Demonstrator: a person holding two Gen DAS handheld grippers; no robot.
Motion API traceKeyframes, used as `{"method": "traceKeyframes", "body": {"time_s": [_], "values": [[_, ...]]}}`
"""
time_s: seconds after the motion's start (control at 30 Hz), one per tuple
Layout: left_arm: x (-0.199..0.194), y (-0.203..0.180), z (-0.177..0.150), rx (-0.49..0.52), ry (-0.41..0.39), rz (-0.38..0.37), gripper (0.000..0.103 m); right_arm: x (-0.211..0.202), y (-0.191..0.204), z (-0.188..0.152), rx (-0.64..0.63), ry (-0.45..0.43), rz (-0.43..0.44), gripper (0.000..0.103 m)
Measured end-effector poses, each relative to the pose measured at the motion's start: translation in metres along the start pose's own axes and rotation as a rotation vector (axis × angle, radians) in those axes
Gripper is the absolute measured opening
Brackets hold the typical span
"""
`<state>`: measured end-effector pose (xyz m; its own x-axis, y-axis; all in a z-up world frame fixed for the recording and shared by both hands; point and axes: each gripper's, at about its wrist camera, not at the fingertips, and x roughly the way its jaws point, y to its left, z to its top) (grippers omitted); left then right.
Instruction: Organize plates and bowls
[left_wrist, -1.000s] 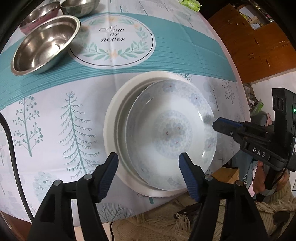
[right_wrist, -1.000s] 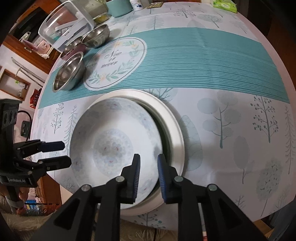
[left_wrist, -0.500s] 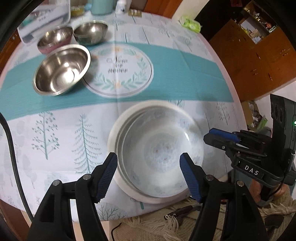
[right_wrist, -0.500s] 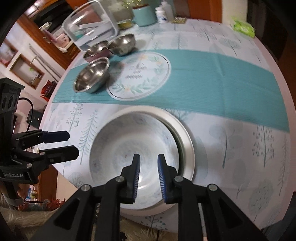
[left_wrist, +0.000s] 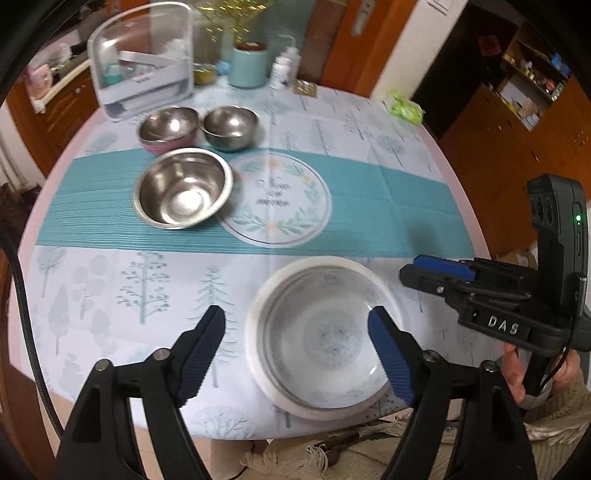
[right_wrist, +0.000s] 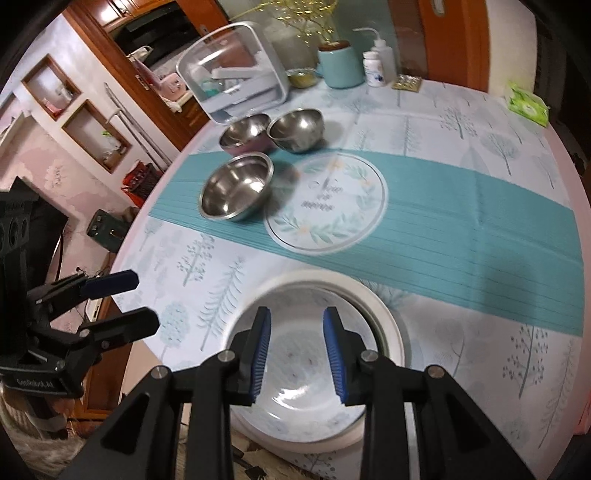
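Observation:
A patterned white plate (left_wrist: 325, 336) lies nested in a larger plain white plate (left_wrist: 258, 314) at the table's near edge; the patterned plate (right_wrist: 303, 373) and the plain plate's rim (right_wrist: 388, 317) also show in the right wrist view. My left gripper (left_wrist: 295, 350) is open and empty, raised above the stack. My right gripper (right_wrist: 297, 354) is open and empty, raised above the plates; it shows in the left wrist view (left_wrist: 436, 269). Three steel bowls stand further back: a large one (left_wrist: 183, 188), one with a pink outside (left_wrist: 168, 129) and a third (left_wrist: 231, 127).
A clear lidded container (left_wrist: 142, 74), a teal cup (left_wrist: 249, 66), a white bottle (left_wrist: 284, 72) and a green packet (left_wrist: 406, 107) stand along the far side. A round printed mat (left_wrist: 277, 199) lies mid-table on the teal band.
Both grippers have lifted up and back from the plates. The right gripper's jaws have opened, leaving the patterned plate centred in the plain one. More of the table shows.

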<state>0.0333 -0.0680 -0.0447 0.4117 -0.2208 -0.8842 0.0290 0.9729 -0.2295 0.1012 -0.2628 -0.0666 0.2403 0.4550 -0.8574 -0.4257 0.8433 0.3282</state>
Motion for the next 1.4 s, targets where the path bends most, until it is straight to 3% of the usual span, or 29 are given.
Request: {"method": "traceKeyframes", "body": {"time_s": [0.23,0.6,0.7,0.87,1.2,1.4], "values": [[-0.021,0.052,0.013,0.007,-0.061,0.039,0.083,-0.003,0.025,0.020,0.020,-0.054,-0.040,0.034],[-0.019,0.181,0.085,0.093,-0.144,0.097,0.089,0.028,0.078,0.063,0.220,-0.131,-0.179,0.038],[-0.003,0.209,0.107,0.099,-0.128,0.110,0.089,0.044,0.088,0.075,0.269,-0.146,-0.192,0.038],[0.035,0.231,0.132,0.083,-0.069,0.049,0.089,0.081,0.095,0.098,0.312,-0.118,-0.195,0.038],[0.133,0.236,0.152,0.059,0.081,0.006,0.089,0.171,0.074,0.131,0.364,-0.017,-0.219,0.038],[0.174,0.233,0.157,0.054,0.131,-0.022,0.088,0.202,0.058,0.138,0.387,0.020,-0.223,0.038]]}}
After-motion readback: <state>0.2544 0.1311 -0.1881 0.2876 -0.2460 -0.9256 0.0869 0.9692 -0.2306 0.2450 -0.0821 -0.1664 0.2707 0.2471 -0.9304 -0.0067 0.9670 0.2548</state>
